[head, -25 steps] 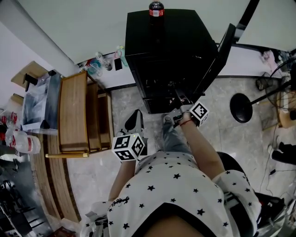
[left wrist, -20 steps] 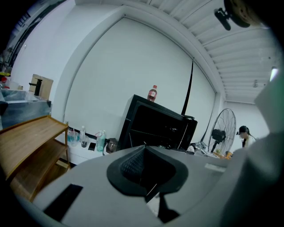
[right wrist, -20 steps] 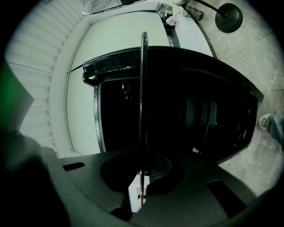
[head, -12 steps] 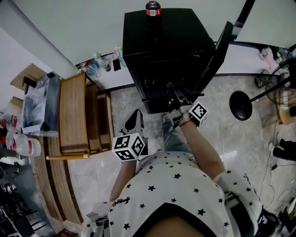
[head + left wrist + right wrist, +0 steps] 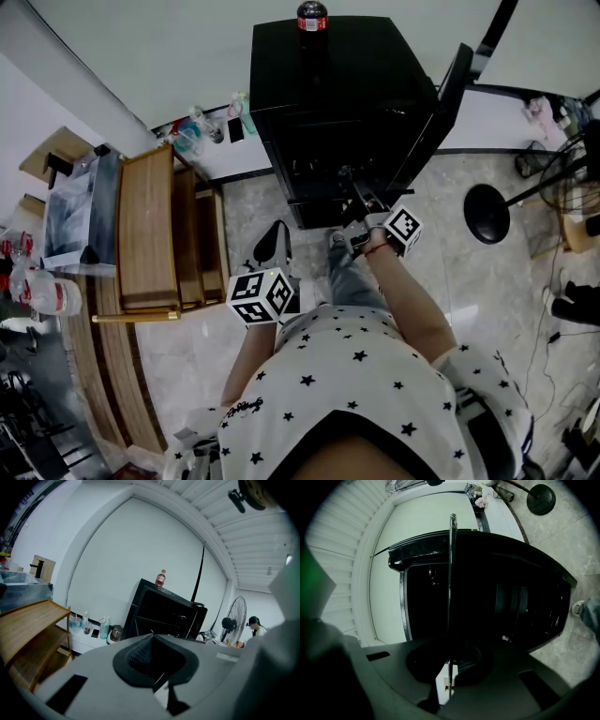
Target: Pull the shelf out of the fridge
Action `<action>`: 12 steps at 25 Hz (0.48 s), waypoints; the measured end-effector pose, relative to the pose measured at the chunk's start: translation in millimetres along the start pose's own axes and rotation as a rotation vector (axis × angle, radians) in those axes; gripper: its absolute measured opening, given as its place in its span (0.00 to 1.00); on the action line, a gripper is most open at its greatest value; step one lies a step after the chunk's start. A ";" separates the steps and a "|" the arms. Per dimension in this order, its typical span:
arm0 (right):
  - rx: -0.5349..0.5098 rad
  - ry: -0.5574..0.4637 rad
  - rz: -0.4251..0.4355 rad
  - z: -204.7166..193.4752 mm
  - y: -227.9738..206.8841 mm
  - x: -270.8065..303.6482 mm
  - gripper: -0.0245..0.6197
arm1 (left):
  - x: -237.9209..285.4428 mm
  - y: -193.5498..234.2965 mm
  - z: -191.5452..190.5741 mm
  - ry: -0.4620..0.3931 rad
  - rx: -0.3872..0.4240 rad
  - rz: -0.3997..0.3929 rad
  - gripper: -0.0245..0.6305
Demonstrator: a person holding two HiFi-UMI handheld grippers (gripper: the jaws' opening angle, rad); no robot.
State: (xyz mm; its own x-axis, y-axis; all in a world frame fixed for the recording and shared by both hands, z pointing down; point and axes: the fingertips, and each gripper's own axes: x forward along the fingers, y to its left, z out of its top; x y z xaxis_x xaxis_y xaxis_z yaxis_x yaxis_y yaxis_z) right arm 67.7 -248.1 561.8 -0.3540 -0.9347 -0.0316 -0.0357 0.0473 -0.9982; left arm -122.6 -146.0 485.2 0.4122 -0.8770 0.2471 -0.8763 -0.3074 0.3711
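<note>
The black fridge (image 5: 337, 103) stands with its door (image 5: 442, 98) swung open to the right and a cola bottle (image 5: 313, 17) on top. My right gripper (image 5: 356, 190) reaches into the lower opening and is shut on the front edge of a thin shelf (image 5: 451, 573). In the right gripper view the shelf shows edge-on, running from the jaws (image 5: 449, 665) into the dark interior. My left gripper (image 5: 275, 239) hangs back near my body, left of the fridge. In the left gripper view its jaws (image 5: 152, 660) are shut on nothing, with the fridge (image 5: 164, 613) ahead.
A wooden rack (image 5: 150, 234) stands at the left. Behind it, a low white ledge (image 5: 211, 131) carries bottles and a phone. A floor fan's round base (image 5: 489, 216) sits right of the open door. My foot (image 5: 338, 241) is on the tiled floor before the fridge.
</note>
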 end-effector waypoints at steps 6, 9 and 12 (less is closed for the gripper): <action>0.004 0.001 -0.004 -0.3 0.2 0.7 0.05 | 0.5 -0.3 -0.2 0.006 0.002 -0.005 0.06; 0.007 0.001 -0.009 -0.5 0.3 -0.3 0.05 | 0.1 -1.3 -0.4 0.009 0.005 -0.010 0.06; 0.004 0.002 -0.006 0.7 0.6 0.3 0.05 | 0.1 -1.8 -0.2 0.010 0.009 -0.010 0.06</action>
State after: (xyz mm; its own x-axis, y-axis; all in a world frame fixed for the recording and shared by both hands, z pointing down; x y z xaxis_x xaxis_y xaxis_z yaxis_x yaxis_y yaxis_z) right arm 68.2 -248.6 561.1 -0.3560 -0.9341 -0.0258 -0.0336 0.0404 -0.9986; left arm -120.9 -145.4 484.6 0.4239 -0.8699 0.2524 -0.8740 -0.3197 0.3659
